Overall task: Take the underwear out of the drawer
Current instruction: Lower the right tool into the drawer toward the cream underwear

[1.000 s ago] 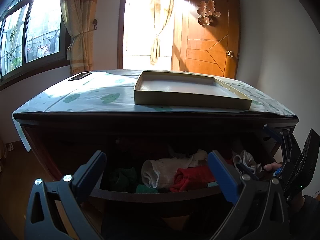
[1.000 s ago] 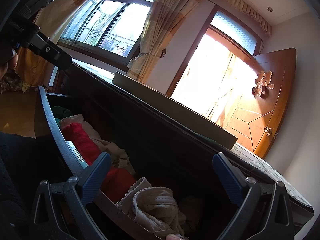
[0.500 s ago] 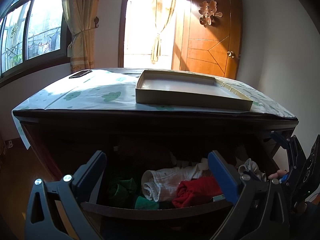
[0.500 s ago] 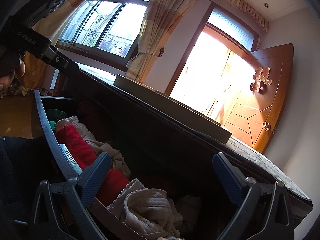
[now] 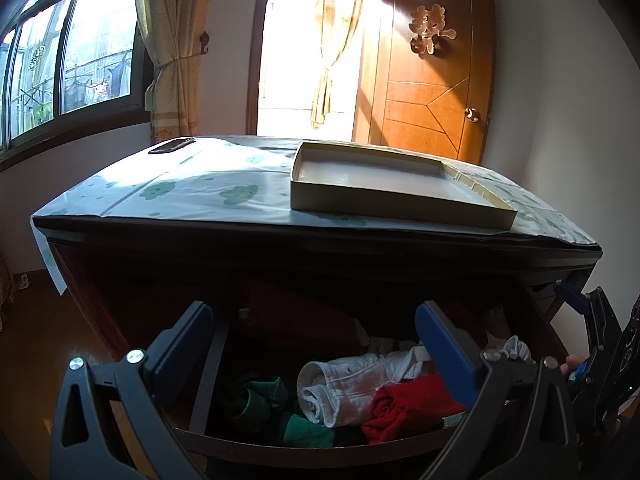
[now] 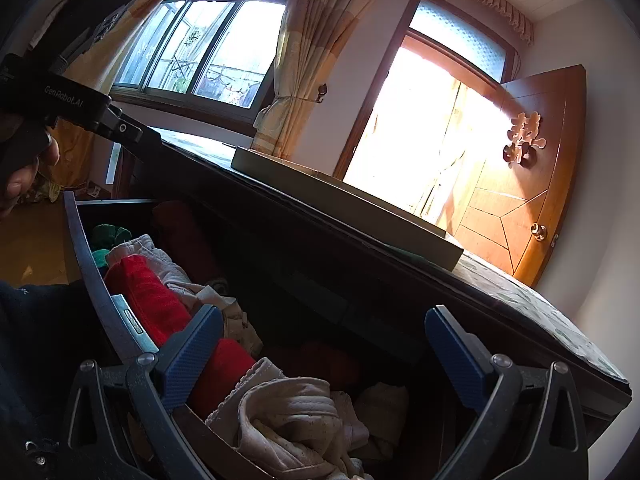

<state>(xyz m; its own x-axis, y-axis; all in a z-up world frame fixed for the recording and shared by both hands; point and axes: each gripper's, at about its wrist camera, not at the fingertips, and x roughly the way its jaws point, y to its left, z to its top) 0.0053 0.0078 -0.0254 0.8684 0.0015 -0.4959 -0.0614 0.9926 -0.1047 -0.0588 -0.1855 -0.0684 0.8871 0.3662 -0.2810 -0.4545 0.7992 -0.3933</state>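
Two grippers hang over the open drawer (image 5: 304, 446) of a dark wooden dresser (image 5: 280, 256), and from my remote seat I see both with jaws spread wide and nothing between them. My left gripper (image 5: 316, 344) looks straight in over the drawer's front rail; my right gripper (image 6: 324, 344) sits at the drawer's right end, tilted, and shows in the left wrist view at about 3 o'clock (image 5: 600, 344) with a fingertip of the person's hand (image 5: 570, 360) beside it.

Inside the drawer the clothes lie jumbled. In the left view a rolled white garment (image 5: 344, 384) lies at centre, a red bundle (image 5: 404, 408) touching it at 4 o'clock, and green pieces (image 5: 256, 396) at 9 o'clock. The pale, lace-edged underwear (image 6: 288, 420) lies crumpled at the right end, just below and between my right gripper's fingers, against the red bundle (image 6: 152, 300); in the left view it peeps out as a white fold (image 5: 516, 350) behind the right finger. The back of the drawer is too dark for me to make out what lies there.

Above, the dresser's top overhangs the drawer. On its patterned cover (image 5: 200, 192) rest a shallow cardboard tray (image 5: 384, 204) at 1 o'clock and a dark phone (image 5: 171, 145) at 11 o'clock. Behind stand a carved wooden door (image 5: 436, 80) and tied curtains (image 5: 172, 52).
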